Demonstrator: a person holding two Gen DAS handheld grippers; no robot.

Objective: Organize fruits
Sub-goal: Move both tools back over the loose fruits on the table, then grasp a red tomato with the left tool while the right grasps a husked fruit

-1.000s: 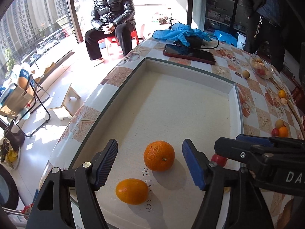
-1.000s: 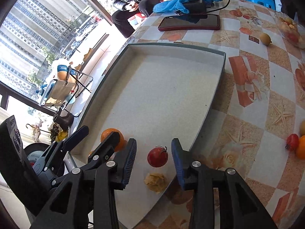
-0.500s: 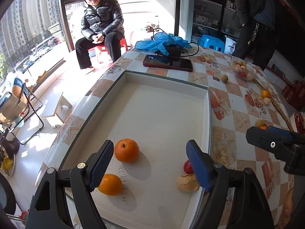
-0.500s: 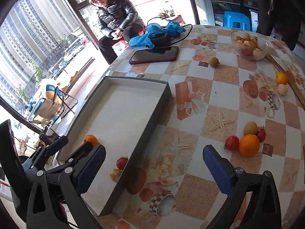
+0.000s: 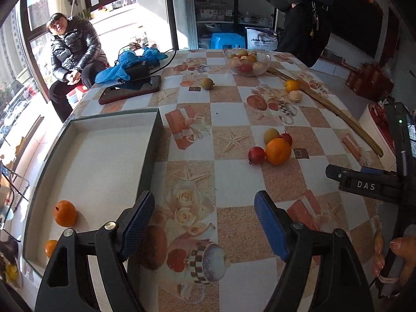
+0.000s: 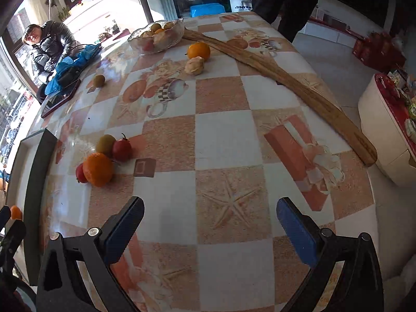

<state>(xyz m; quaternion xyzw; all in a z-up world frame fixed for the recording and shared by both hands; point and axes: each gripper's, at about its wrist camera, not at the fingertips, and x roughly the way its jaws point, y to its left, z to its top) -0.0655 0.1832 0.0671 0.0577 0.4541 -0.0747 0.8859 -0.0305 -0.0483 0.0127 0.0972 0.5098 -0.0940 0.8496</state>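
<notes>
Rolling is the main risk: the loose cluster on the patterned checkered worktop (image 6: pixel 223 140), a large round orange (image 6: pixel 98 169) touching two small red tomato-like fruits (image 6: pixel 121 150) and a greenish-yellow fruit (image 6: pixel 105 143), sits packed together, so tongs closing on one piece would likely nudge its neighbours away. The left tongs (image 5: pixel 202 223) stand wide apart and empty above the worktop beside the shallow grey-walled tray (image 5: pixel 153 140); the right tongs (image 6: pixel 210 227) are likewise spread and hold nothing. A second risk is clipping the tray wall when carrying fruit over it. Only the left view shows the tray's floor, with two small oranges (image 5: pixel 65 213) near its near corner. The right view alone shows the full long wooden stick (image 6: pixel 286 83) and the glass fruit bowl (image 6: pixel 158 36) up close
</notes>
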